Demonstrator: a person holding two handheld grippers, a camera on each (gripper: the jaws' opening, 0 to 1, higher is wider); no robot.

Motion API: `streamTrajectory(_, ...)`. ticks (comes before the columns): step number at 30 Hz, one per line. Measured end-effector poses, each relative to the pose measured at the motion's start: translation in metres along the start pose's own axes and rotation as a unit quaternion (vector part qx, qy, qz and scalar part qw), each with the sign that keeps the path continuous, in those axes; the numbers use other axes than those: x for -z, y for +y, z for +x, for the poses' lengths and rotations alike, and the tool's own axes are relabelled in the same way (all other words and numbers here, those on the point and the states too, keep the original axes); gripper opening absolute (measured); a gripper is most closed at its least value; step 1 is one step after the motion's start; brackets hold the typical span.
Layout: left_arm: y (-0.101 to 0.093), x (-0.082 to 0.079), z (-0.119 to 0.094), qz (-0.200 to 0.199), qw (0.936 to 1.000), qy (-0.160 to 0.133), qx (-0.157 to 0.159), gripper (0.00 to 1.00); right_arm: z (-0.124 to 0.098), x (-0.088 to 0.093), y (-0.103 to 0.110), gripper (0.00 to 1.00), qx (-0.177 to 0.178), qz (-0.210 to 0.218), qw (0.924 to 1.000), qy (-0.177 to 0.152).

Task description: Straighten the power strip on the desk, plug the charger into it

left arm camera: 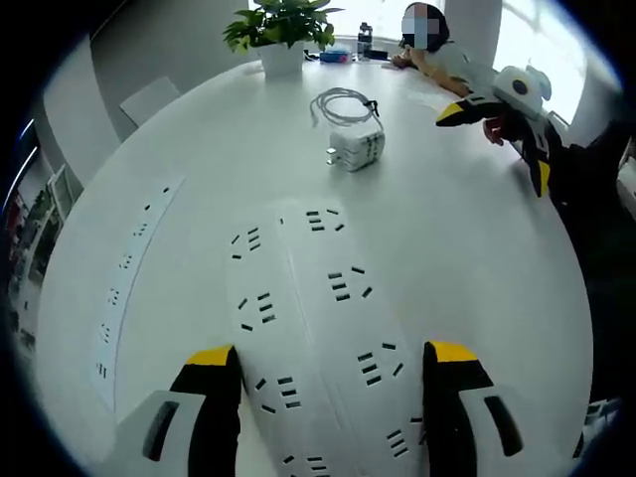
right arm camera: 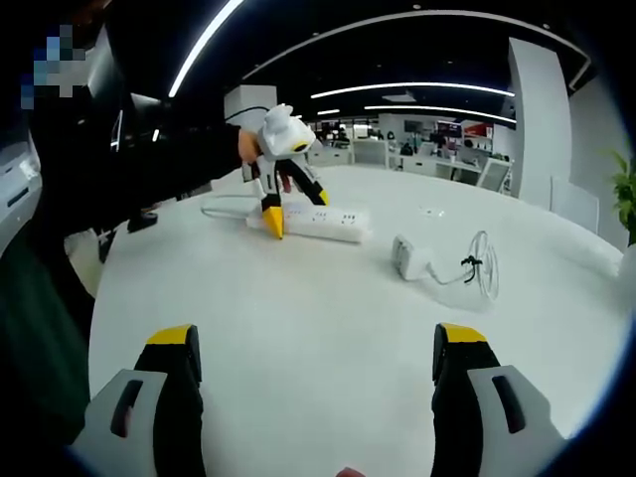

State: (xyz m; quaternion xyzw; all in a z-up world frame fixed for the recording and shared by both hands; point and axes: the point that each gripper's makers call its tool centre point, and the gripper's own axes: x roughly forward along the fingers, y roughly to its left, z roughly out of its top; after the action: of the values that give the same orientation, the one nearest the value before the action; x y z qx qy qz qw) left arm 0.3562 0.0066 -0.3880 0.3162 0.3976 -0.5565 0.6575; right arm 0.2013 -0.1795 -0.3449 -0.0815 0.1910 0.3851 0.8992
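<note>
- While the left gripper [left arm camera: 333, 363] stands with its yellow-tipped jaws spread wide, the white power strip [left arm camera: 318, 328] lies on the desk between them, running lengthwise away from the camera; whether the jaws touch its sides cannot be told.
- Seen from the right gripper view, the same left gripper [right arm camera: 293, 212] is tipped down over one end of the power strip [right arm camera: 313, 222], its jaws straddling that end.
- Right gripper [right arm camera: 318, 358]: jaws spread wide, nothing between them, above bare white desk [right arm camera: 298, 308]; in the left gripper view it [left arm camera: 497, 134] hangs at the far right, well apart from the strip.
- Charger [left arm camera: 356, 149], a white block with its cable [left arm camera: 341, 104] coiled behind it, sits on the desk beyond the strip's far end, apart from it. In the right gripper view the charger [right arm camera: 408, 256] lies to the right of the strip, coil [right arm camera: 480, 260] further right.
- Strip's near end is cut off at the bottom of the left gripper view; its cord is hard to trace.
- Recessed socket panel [left arm camera: 129, 273] in the desktop, left of the strip.
- Potted plant [left arm camera: 281, 35] at the far edge; a person [left arm camera: 447, 55] seated beyond.
</note>
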Motion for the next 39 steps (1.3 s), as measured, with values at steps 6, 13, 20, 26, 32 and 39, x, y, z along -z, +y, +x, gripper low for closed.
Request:
streamTrajectory(6,0.0017,-0.0001,0.0001,0.010,0.9999,0.009,0.005,0.77,0.0003,0.0005,0.0003,0.98,0.000,0.000,1.0000,0.001)
streamTrajectory(13,0.0001,0.0002,0.0002,0.022,0.9996,0.014,0.010,0.76,-0.0004,0.0019,0.0002,0.97,0.002,0.002,1.0000,0.003)
streamTrajectory(20,-0.0022,0.0008,0.0002,0.034,0.9991,0.021,0.015,0.76,-0.0003,0.0010,0.0008,0.97,0.002,0.002,1.0000,0.002)
streamTrajectory(26,-0.0033,0.0004,0.0005,0.046,0.9983,0.032,0.020,0.76,0.0009,0.0014,0.0011,0.97,0.001,0.001,1.0000,0.004)
streamTrajectory(32,-0.0030,0.0004,0.0005,0.059,0.9971,0.042,0.026,0.76,0.0010,0.0014,0.0016,0.97,0.002,0.002,1.0000,0.004)
streamTrajectory(39,-0.0042,0.0003,0.0006,0.074,0.9952,0.056,0.031,0.76,0.0004,0.0021,0.0023,0.97,0.002,0.003,1.0000,0.004)
